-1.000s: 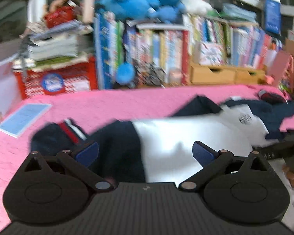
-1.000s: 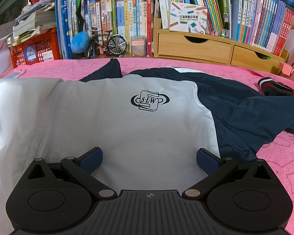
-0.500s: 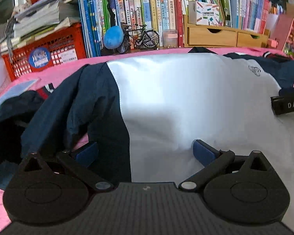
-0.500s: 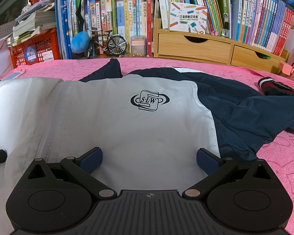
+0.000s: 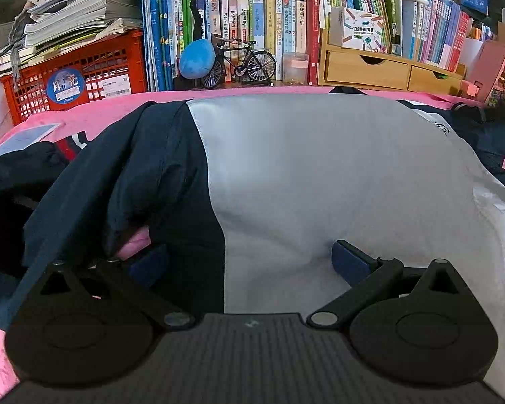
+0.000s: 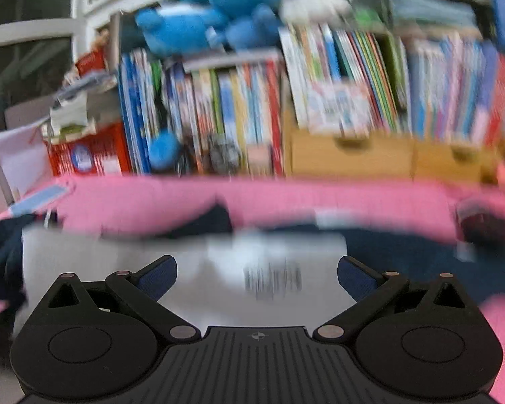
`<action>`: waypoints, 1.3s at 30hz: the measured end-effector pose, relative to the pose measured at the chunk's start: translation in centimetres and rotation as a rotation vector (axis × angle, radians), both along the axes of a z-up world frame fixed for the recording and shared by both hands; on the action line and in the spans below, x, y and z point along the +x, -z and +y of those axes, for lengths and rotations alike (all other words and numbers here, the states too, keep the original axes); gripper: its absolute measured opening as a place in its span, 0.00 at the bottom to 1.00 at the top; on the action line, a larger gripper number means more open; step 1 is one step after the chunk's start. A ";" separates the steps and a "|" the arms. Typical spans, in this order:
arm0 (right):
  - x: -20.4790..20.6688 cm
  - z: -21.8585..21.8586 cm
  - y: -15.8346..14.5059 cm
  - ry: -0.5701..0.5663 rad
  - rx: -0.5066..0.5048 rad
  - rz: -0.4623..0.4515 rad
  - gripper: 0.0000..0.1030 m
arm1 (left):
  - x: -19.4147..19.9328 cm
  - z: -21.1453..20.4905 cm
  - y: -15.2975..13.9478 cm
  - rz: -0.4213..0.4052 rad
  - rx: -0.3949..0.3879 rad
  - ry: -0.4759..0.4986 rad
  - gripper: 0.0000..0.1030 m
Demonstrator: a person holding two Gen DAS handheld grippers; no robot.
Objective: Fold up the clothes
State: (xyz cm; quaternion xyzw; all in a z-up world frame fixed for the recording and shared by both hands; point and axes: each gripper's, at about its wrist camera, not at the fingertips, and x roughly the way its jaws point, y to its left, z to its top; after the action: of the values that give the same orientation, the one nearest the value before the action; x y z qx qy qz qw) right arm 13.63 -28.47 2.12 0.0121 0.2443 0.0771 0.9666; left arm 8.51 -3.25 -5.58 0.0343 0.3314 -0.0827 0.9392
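Note:
A navy and white jacket (image 5: 320, 175) lies spread on the pink cloth (image 5: 94, 114), its white panel facing up and a navy sleeve (image 5: 118, 181) bunched at the left. My left gripper (image 5: 249, 262) sits low over the jacket's near edge, open, with fabric between its blue pads (image 5: 348, 262). The right wrist view is blurred by motion. It shows the jacket (image 6: 219, 269) from higher up, with its dark logo (image 6: 272, 277) smeared. My right gripper (image 6: 256, 274) is open above the white panel and holds nothing.
Along the back stand a row of books (image 5: 252, 33), a red crate (image 5: 80, 77) under stacked papers, wooden drawers (image 5: 387, 67), a model bicycle (image 5: 239, 62) and a blue plush ball (image 5: 197, 59). A pale blue sheet (image 5: 23, 138) lies at the far left of the pink cloth.
My left gripper has dropped low and close to the jacket's near edge. My right gripper has just lifted and pulled back from the jacket, blurring its view.

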 end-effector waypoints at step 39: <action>18.2 13.3 3.2 -0.102 -0.127 0.290 0.85 | 0.1 0.3 -0.2 -0.001 -0.022 -0.003 1.00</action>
State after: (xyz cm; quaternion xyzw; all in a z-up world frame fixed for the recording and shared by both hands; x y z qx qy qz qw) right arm 31.84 -15.22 -1.07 -0.0506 0.3860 0.1079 0.9148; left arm 8.63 -2.99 -5.40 0.0236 0.3303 -0.0851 0.9397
